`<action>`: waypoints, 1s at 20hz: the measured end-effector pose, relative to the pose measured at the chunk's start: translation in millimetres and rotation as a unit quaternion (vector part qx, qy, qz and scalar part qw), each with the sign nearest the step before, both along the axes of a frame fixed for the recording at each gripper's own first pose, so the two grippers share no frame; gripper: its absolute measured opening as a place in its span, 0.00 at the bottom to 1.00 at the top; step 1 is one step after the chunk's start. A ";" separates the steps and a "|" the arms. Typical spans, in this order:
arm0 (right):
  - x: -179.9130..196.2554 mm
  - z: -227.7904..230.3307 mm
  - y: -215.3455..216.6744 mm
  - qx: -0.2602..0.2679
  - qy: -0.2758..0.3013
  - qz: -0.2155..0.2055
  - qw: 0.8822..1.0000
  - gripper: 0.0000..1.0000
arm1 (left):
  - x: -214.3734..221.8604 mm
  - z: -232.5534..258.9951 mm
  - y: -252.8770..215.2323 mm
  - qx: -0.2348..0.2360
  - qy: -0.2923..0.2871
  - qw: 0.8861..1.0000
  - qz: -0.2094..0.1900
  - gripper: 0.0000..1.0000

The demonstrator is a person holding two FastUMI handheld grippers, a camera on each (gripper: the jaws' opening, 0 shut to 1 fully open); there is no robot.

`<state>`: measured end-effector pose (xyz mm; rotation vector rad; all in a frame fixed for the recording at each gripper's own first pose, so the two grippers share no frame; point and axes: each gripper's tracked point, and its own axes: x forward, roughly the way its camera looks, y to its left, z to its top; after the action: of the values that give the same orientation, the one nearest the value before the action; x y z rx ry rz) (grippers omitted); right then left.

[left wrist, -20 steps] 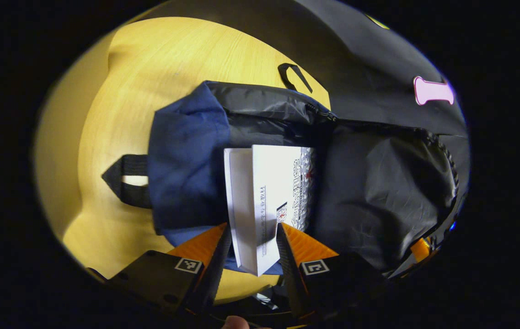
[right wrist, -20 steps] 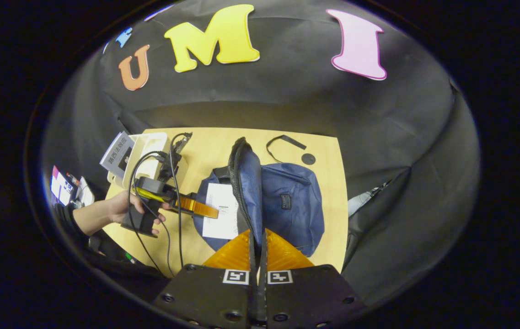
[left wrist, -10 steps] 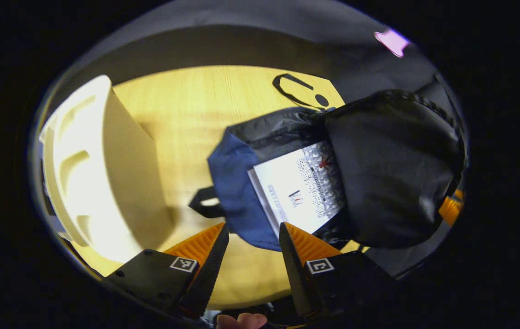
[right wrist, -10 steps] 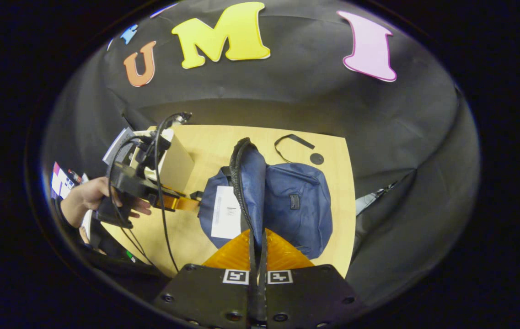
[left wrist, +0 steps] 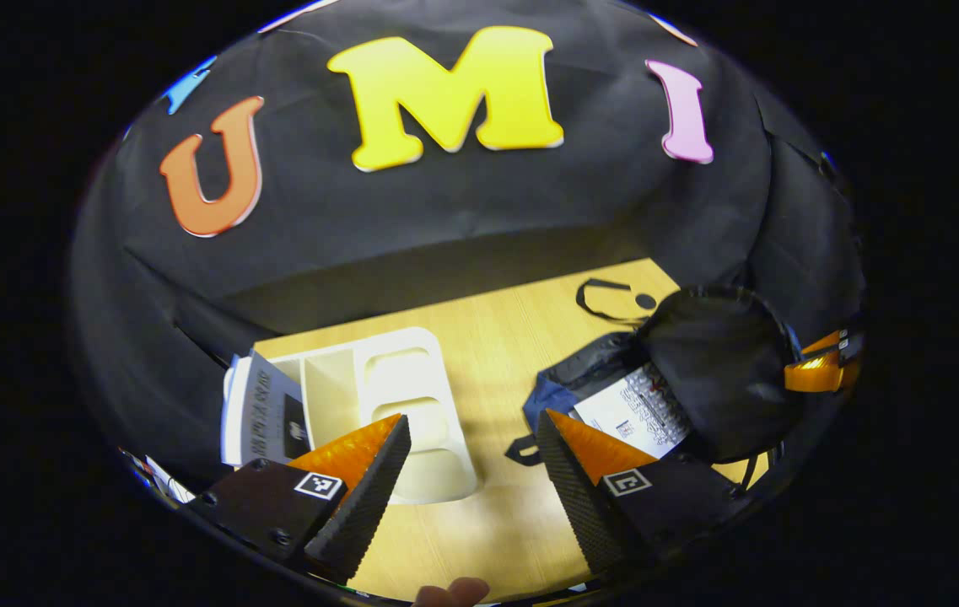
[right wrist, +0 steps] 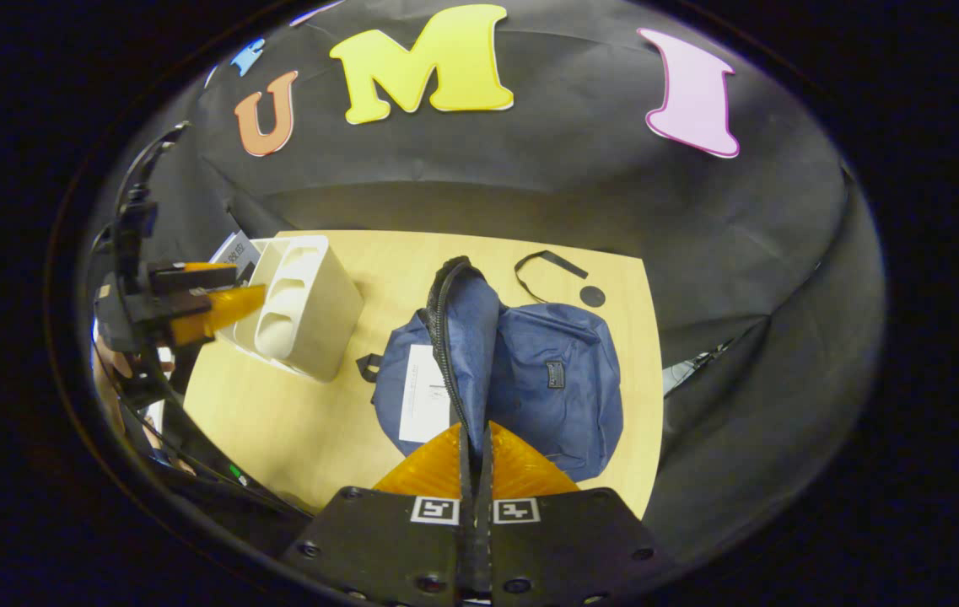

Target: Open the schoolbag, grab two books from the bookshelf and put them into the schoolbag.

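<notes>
Schoolbag of navy blue fabric lies flat on the pale wooden tabletop, inside black cloth booth walls, long axis across the table. Its zipped flap is raised, exposing a white book inside. Right gripper is clenched on the flap edge. Left of the schoolbag stands a white plastic bookshelf holding a second book. Left gripper hovers released, fingers apart, between bookshelf and schoolbag.
</notes>
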<state>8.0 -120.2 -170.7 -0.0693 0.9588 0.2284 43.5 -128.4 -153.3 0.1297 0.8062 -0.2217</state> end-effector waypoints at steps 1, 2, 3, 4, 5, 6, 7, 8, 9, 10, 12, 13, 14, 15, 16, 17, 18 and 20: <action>0.8 -0.8 0.5 -0.002 -0.001 0.000 1.000 0.00 | -2.3 11.2 12.4 -0.011 -0.008 1.000 0.014 1.00; 0.6 -0.7 1.7 -0.003 -0.002 0.001 1.000 0.00 | -4.7 19.9 25.7 -0.022 -0.010 0.999 0.029 1.00; 0.6 -0.7 3.1 -0.004 -0.001 0.001 1.000 0.00 | -6.1 25.5 43.9 -0.029 -0.003 0.999 0.043 0.96; 0.3 -1.5 5.2 -0.004 -0.001 0.001 1.000 0.00 | -7.8 30.6 62.4 -0.034 0.004 0.998 0.054 0.96; 0.0 -1.3 6.8 -0.005 -0.002 0.001 1.000 0.00 | -9.7 34.3 80.1 -0.041 0.012 0.997 0.064 0.96; 0.1 -0.5 8.2 -0.004 -0.002 0.000 1.000 0.00 | -10.1 38.3 97.7 -0.042 0.017 0.996 0.071 0.96; 0.0 -1.0 9.6 -0.004 -0.003 -0.001 1.000 0.00 | -9.6 43.0 116.8 -0.035 0.019 0.996 0.080 0.97; -0.5 -0.1 10.9 -0.003 -0.004 -0.001 1.000 0.00 | -6.1 48.6 139.0 -0.027 0.017 0.996 0.087 0.96; -0.4 0.0 11.5 -0.003 -0.004 -0.001 1.000 0.00 | -2.6 53.2 155.9 -0.020 0.017 0.995 0.093 0.97; -0.6 0.3 11.9 -0.003 -0.004 -0.002 1.000 0.00 | -2.6 57.0 168.5 -0.020 0.023 0.995 0.099 0.97; -0.6 0.1 9.7 -0.006 -0.005 -0.003 1.000 0.00 | -0.8 58.0 177.9 -0.040 0.051 0.992 0.104 0.97; -0.5 -0.2 9.4 -0.006 -0.004 -0.005 1.000 0.00 | -0.3 57.3 180.3 -0.057 0.069 0.990 0.105 0.97; -0.8 0.1 8.2 -0.007 -0.004 -0.007 1.000 0.00 | 0.9 59.2 186.4 -0.068 0.087 0.988 0.108 0.97; -0.5 0.1 7.0 -0.006 -0.004 -0.009 1.000 0.00 | 4.4 57.9 193.1 -0.072 0.100 0.987 0.106 0.98; -0.6 0.0 6.6 -0.006 -0.004 -0.011 1.000 0.00 | 7.4 55.2 199.6 -0.072 0.112 0.986 0.103 0.98; -1.0 0.3 5.9 -0.007 -0.004 -0.012 1.000 0.00 | 13.3 50.3 205.9 -0.071 0.123 0.985 0.102 0.97; -1.8 0.5 5.9 -0.007 -0.003 -0.012 1.000 0.00 | 17.1 45.7 211.1 -0.069 0.136 0.983 0.102 0.97; -1.9 -1.3 5.3 -0.007 -0.002 -0.014 1.000 0.00 | 23.7 30.8 213.4 -0.072 0.167 0.979 0.092 0.99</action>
<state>6.1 -114.9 -171.9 -0.0698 0.9569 0.1952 67.2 85.0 -122.6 -0.1227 1.1272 -0.1267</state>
